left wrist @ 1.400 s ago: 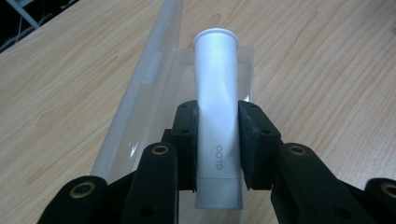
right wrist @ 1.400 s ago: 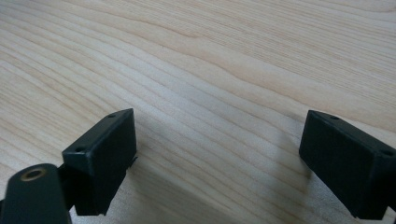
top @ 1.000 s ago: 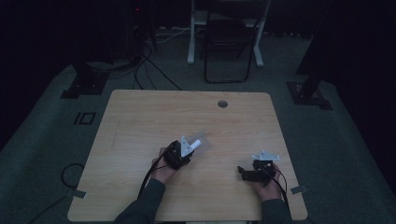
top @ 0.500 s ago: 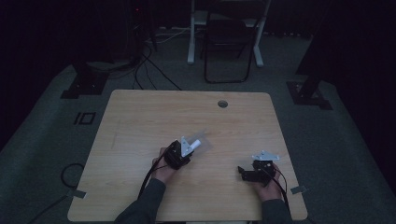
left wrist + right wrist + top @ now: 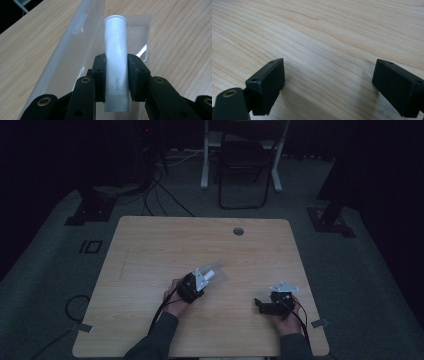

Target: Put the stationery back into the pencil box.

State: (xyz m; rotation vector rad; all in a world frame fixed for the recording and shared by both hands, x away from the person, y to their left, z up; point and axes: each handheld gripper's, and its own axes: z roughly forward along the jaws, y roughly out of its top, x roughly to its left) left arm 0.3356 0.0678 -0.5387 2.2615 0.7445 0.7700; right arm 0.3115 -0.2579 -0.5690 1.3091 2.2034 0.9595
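White cylindrical "GLOO" glue stick [image 5: 116, 65] sits clamped in your left gripper [image 5: 117, 76], over the clear plastic lidded case [image 5: 75, 57] on the light wooden table [image 5: 150, 250]; tube's bottom end cut off by the jaws. Your right gripper [image 5: 329, 85] hangs wide apart, holding nothing, near bare wood

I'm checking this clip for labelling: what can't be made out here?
- Glue stick, left gripper view: lower end cut off by the frame's bottom edge; sides hidden by the fingers.
- Clear case, high view: too small and dim to tell its shape.
- Right gripper, high view: fingers too dark.
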